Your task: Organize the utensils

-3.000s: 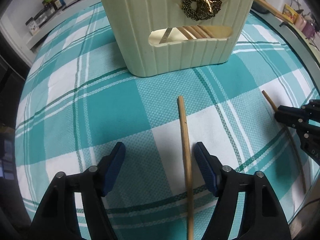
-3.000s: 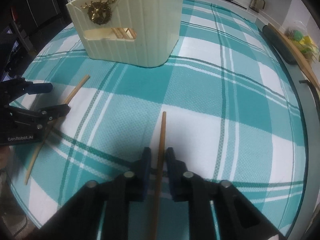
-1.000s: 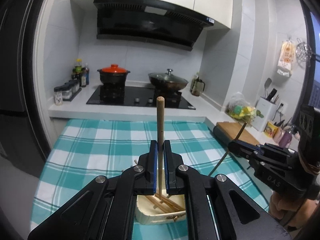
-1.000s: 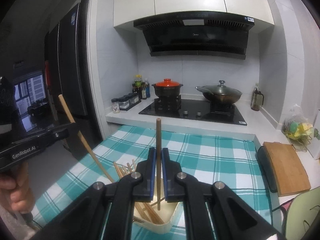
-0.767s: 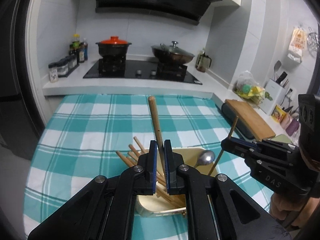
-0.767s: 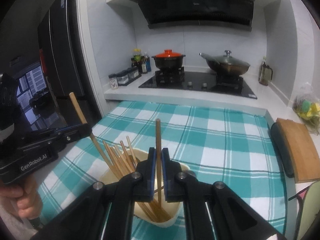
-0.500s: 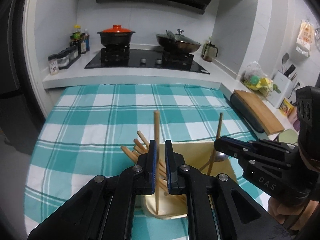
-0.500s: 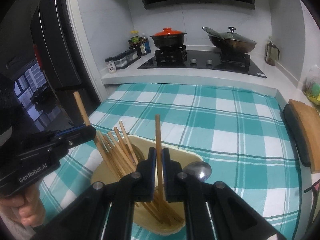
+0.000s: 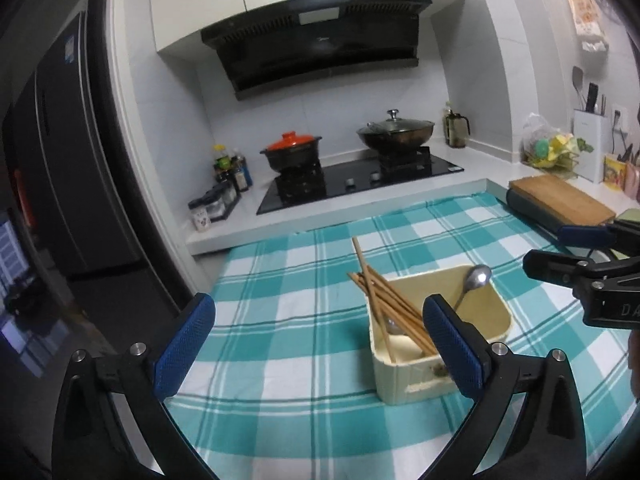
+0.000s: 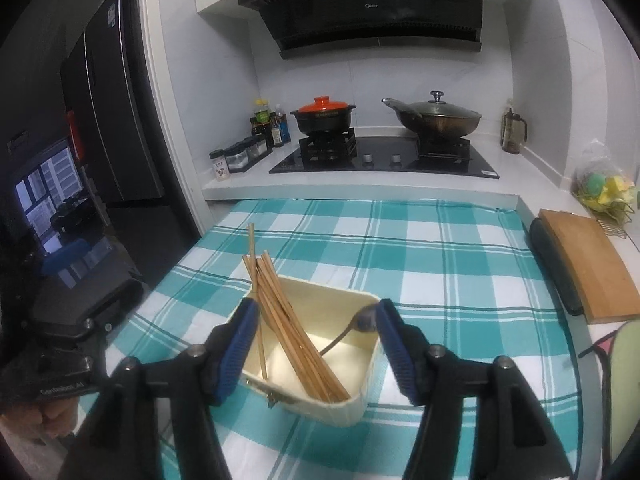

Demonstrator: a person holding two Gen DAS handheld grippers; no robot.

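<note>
The cream utensil holder [image 10: 320, 364] stands on the checked tabletop [image 10: 460, 272], low and centre in the right wrist view, directly under and ahead of the right hand-held gripper [image 10: 313, 346], whose blue pads frame its open top; in the left wrist view the same holder sits lower right of centre, off to the right of the left hand-held gripper [image 9: 320, 344], so the right hand is the nearer and better lined up. Both pairs of jaws are opening, with nothing clamped and no pad pressing on anything: the left stands wide over bare cloth, the right spread with the holder's mouth seen between its pads. The bundle of chopsticks [image 10: 288, 320] leans inside the holder, long axis slanting from the holder's floor at lower right up toward the upper left of the frame, tips above the rim, and a metal spoon [image 10: 362, 322] rests against the far right wall, bowl up. Against the frame half a second earlier, each hand-held gripper was then pinched on one upright chopstick above the holder; now both sticks are released and lie with the bundle (one slimmer stick stands more nearly vertical at the left edge). I see no loose utensil left on the cloth, so the next reach likely turns on finding anything out of view.
</note>
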